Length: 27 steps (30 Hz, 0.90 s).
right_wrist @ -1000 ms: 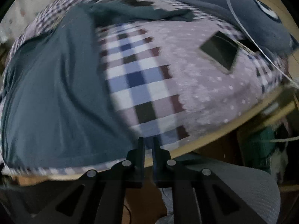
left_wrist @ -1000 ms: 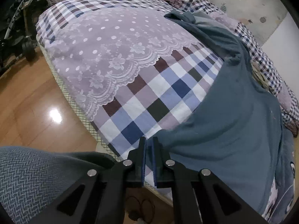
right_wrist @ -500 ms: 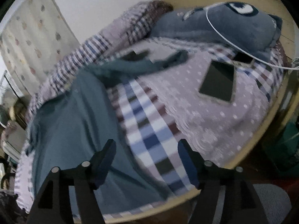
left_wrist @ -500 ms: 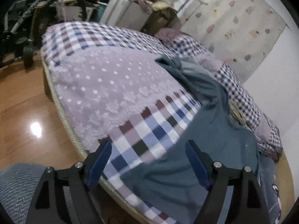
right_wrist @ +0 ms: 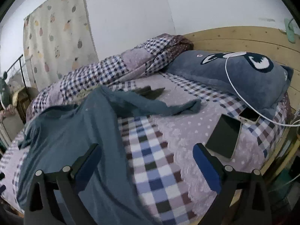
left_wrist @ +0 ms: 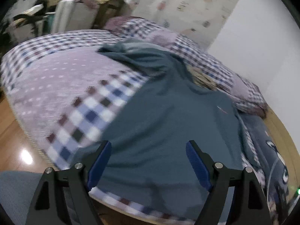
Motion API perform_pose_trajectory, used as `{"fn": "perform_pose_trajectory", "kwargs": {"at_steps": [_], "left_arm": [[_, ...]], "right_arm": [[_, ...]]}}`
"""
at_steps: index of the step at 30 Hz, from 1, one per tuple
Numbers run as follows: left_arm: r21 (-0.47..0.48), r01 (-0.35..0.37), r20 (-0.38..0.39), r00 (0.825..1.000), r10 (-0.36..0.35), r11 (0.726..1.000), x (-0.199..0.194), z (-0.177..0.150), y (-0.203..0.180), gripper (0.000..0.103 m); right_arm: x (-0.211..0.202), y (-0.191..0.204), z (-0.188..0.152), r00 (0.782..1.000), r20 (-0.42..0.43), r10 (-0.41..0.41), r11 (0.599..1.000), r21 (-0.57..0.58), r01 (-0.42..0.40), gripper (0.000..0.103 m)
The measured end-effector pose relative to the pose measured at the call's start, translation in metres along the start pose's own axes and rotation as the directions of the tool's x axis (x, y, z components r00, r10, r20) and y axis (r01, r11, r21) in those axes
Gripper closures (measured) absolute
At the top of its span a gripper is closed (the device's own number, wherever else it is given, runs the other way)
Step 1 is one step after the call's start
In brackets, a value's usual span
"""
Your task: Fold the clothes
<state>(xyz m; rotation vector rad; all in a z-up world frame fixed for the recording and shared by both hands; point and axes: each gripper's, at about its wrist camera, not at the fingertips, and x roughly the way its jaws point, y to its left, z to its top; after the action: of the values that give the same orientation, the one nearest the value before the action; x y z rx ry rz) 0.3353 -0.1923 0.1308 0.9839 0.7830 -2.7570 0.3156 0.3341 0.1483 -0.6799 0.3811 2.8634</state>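
Observation:
A teal long-sleeved shirt [left_wrist: 168, 123] lies spread front-up on the checked bedspread [left_wrist: 84, 116], hem toward me. In the right wrist view the same shirt [right_wrist: 71, 131] covers the left half of the bed, one sleeve [right_wrist: 168, 106] stretched right across the lilac dotted cover. My left gripper [left_wrist: 148, 155] is open above the shirt's lower hem, nothing between its blue pads [left_wrist: 99, 157]. My right gripper [right_wrist: 147, 161] is open too, hovering over the checked bedspread [right_wrist: 153, 168] just right of the shirt's edge.
A tablet [right_wrist: 224, 136] and a phone [right_wrist: 249, 115] on a white cable lie at the bed's right side. A grey cartoon-faced pillow [right_wrist: 234, 71] rests against the wooden headboard [right_wrist: 243, 39]. A rolled checked quilt [right_wrist: 112, 69] lines the wall side. Wooden floor [left_wrist: 16, 144] lies left of the bed.
Both grippers went from shut to wide open and lifted back from the bed edge. The shirt hem they held now lies on the bed.

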Motion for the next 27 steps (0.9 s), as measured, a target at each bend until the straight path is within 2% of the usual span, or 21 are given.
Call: {"fn": "perform_pose_trajectory", "kwargs": {"at_steps": [3,6,9,13,15,20,24,27], "left_arm": [[0.08,0.063,-0.02,0.998,-0.062,0.995,0.0,0.001,-0.039,0.017],[0.166,0.128,-0.029,0.992,-0.125,0.978,-0.005,-0.001,-0.08,0.016],[0.256,0.19,-0.045,0.982,-0.185,0.948,-0.01,-0.005,-0.123,0.016],[0.369,0.27,-0.088,0.963,-0.256,0.889,-0.013,-0.016,-0.184,0.016],[0.407,0.298,-0.122,0.955,-0.272,0.864,-0.009,-0.024,-0.212,0.016],[0.506,0.362,-0.188,0.932,-0.309,0.783,0.018,-0.052,-0.279,0.016],[0.54,0.424,-0.258,0.906,-0.336,0.727,0.058,-0.079,-0.338,0.016],[0.561,0.466,-0.302,0.885,-0.354,0.684,0.085,-0.099,-0.38,0.016]], "right_arm": [[-0.003,-0.014,0.03,0.998,0.064,0.004,1.0,0.026,-0.006,0.002],[-0.006,-0.034,0.064,0.991,0.136,-0.001,0.997,0.076,-0.009,0.001],[0.002,-0.067,0.096,0.981,0.191,-0.036,0.979,0.203,-0.003,0.001],[0.022,-0.105,0.122,0.967,0.226,-0.113,0.947,0.32,0.036,0.001],[0.036,-0.125,0.124,0.963,0.232,-0.14,0.933,0.357,0.049,0.001],[0.069,-0.164,0.102,0.972,0.172,-0.161,0.91,0.406,0.079,0.001],[0.087,-0.193,0.092,0.973,0.112,-0.2,0.875,0.468,0.126,0.001],[0.096,-0.207,0.094,0.975,0.094,-0.201,0.859,0.496,0.13,0.0]]}}
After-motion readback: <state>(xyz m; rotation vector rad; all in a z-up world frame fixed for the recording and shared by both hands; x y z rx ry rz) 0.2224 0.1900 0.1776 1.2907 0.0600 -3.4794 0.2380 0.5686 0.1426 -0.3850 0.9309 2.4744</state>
